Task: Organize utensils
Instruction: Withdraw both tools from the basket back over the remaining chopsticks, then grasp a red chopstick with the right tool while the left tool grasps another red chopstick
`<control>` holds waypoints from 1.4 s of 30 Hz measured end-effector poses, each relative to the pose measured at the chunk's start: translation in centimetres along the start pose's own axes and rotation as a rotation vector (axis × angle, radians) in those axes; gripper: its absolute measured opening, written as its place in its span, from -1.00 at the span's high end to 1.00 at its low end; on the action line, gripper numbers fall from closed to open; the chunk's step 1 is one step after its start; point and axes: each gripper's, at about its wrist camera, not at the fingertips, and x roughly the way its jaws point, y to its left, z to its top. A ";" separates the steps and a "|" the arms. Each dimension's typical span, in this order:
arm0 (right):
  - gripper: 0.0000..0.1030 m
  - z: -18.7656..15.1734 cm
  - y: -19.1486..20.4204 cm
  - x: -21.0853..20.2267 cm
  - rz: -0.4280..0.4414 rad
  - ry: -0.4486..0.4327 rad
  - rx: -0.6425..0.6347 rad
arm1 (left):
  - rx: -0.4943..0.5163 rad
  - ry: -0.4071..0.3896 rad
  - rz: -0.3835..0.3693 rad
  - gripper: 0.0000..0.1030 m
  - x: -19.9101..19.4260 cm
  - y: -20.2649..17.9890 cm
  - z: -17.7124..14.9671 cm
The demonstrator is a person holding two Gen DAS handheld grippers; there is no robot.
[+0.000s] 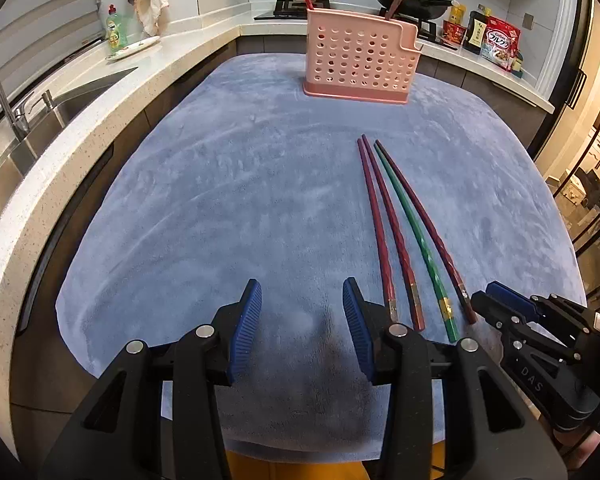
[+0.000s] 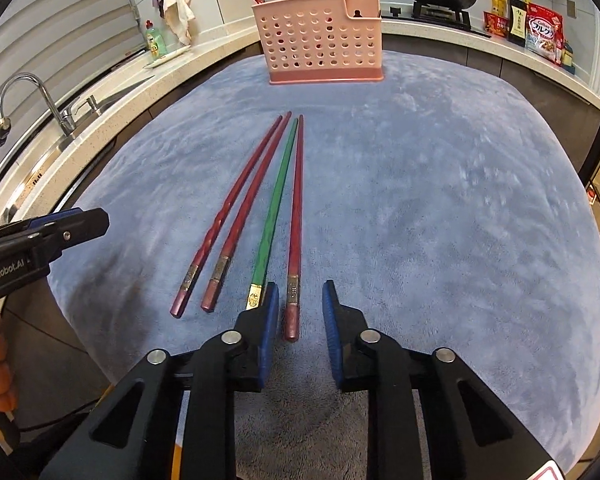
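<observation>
Both grippers tilted down over the table, left gripper (image 1: pixel 302 312) released above bare cloth, right gripper (image 2: pixel 300 312) released, straddling the rightmost chopstick (image 2: pixel 296 220), untouched

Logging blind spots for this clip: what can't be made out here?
- Green chopstick: its butt end is hidden behind the right gripper's finger, right wrist view.
- Pink holder: contents show only through holes; the wall hides their number, both views.
- Left gripper: cut off by the edge in the right wrist view.
</observation>
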 end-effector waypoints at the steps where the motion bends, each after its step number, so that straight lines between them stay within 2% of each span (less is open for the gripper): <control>1: 0.69 0.0 0.0 0.1 0.002 0.004 0.001 | 0.001 0.004 -0.001 0.22 0.1 -0.1 -0.1; 9: 0.74 -0.7 0.1 1.4 0.005 0.039 0.006 | 0.009 0.028 -0.012 0.22 0.8 -0.5 -0.7; 13: 0.77 -0.8 0.0 1.4 0.010 0.030 0.011 | 0.016 0.039 -0.015 0.22 1.1 -0.8 -1.0; 15: 0.87 -0.9 -0.1 1.4 0.002 0.025 0.006 | 0.017 0.047 -0.020 0.22 1.3 -0.9 -1.1; 19: 0.87 -1.2 -0.8 0.9 -0.010 0.015 0.029 | 0.027 0.061 -0.037 0.21 1.6 -1.5 -1.4; 20: 0.87 -1.3 -1.1 0.7 -0.015 0.013 0.040 | 0.032 0.062 -0.043 0.19 1.7 -1.7 -1.5; 22: 0.87 -1.4 -1.7 0.4 -0.030 0.009 0.057 | 0.039 0.065 -0.053 0.01 1.7 -2.2 -1.7; 29: 0.87 -2.1 -3.7 -0.3 -0.026 0.015 0.112 | 0.048 0.103 -0.109 -0.02 3.2 -3.9 -2.1; 37: 0.87 -2.3 -4.0 -0.3 -0.017 0.016 0.118 | 0.072 0.135 -0.068 0.00 4.9 -4.8 -2.5; 42: 0.87 -2.2 -4.0 -0.3 -0.016 0.016 0.116 | 0.077 0.129 -0.042 0.06 5.1 -4.9 -2.4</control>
